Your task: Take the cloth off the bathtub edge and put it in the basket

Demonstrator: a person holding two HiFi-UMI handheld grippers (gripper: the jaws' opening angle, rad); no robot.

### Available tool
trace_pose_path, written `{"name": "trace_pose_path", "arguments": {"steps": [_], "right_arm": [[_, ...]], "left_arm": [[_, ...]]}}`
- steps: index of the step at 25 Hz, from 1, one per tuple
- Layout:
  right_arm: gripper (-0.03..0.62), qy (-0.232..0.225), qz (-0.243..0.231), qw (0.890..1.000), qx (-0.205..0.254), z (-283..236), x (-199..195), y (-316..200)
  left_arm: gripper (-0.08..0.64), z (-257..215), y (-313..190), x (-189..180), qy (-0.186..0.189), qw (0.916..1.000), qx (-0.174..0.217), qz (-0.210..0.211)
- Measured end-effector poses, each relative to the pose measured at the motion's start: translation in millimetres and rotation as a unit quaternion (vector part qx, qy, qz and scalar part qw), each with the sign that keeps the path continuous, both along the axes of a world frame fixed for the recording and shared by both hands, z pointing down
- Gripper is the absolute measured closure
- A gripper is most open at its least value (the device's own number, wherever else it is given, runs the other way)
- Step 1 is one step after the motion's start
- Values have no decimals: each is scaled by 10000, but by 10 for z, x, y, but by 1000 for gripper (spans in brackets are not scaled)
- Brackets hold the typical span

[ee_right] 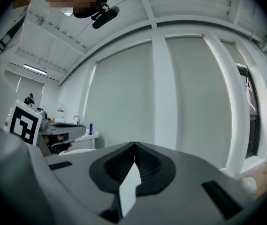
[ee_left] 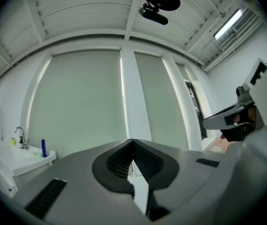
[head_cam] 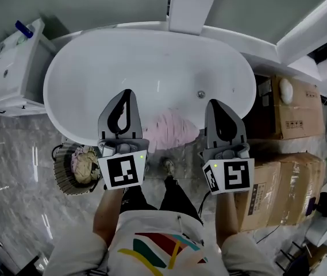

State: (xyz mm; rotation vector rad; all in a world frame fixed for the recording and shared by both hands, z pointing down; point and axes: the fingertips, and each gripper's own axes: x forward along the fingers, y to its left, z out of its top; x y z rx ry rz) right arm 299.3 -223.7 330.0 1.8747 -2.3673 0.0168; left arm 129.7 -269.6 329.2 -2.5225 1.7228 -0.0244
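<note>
The pink cloth (head_cam: 172,130) hangs over the near rim of the bathtub (head_cam: 49,96), between the two grippers, with the basket (head_cam: 60,180) on the floor at left. The left gripper (head_cam: 127,92) and right gripper (head_cam: 214,103) have their fingers (ee_left: 147,161) pressed together, empty; the nearer one should open, dip and pinch a thick fold
</note>
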Motion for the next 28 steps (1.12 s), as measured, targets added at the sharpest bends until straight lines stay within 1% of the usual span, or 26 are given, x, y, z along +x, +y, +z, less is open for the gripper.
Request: {"name": "trace_pose_path", "arguments": {"steps": [2, 4, 6, 8, 10, 13, 16, 19, 21, 22, 24, 26, 28], "right_arm": [[580, -25, -93, 9999, -37, 191, -7, -65], [580, 16, -106, 9998, -145, 455, 19, -111], [580, 161, -84, 9993, -339, 808, 51, -175], [580, 320, -183, 9976, -590, 1181, 20, -202], [580, 399, -335, 9954, -810, 1492, -23, -162], [580, 452, -441, 9927, -1031, 1857, -48, -124], [580, 322, -481, 9912, -1190, 2152, -73, -108], [580, 127, -564, 9890, -1360, 2395, -95, -85], [580, -58, -641, 9866, -1501, 2555, -104, -53], [580, -161, -687, 9850, -1573, 2635, -110, -32], [580, -310, -844, 9804, -1754, 2809, -142, 25], [578, -332, -1040, 9731, -2029, 3010, -185, 108], [577, -303, -1112, 9672, -2264, 3176, -188, 189]], "left_arm": [[541, 239, -48, -59, -110, 9998, -83, -165], [541, 483, -75, -93, -206, 9994, -164, -231], [541, 726, -86, -125, -378, 9986, -236, -286], [541, 930, -68, -176, -428, 9978, -327, -395], [541, 1134, -2, -216, -313, 9972, -472, -495], [541, 1572, 99, -227, -3, 9947, -817, -626], [541, 2003, 188, -196, 6, 9910, -1131, -715], [541, 2330, 264, -136, -20, 9880, -1385, -682], [541, 2553, 301, -91, 29, 9852, -1596, -631], [541, 2659, 315, -69, 133, 9836, -1698, -589], [541, 2849, 342, -36, 496, 9799, -1861, -521], [541, 3016, 380, -24, 789, 9749, -2008, -546], [541, 3150, 425, -4, 840, 9713, -2147, -587]]}}
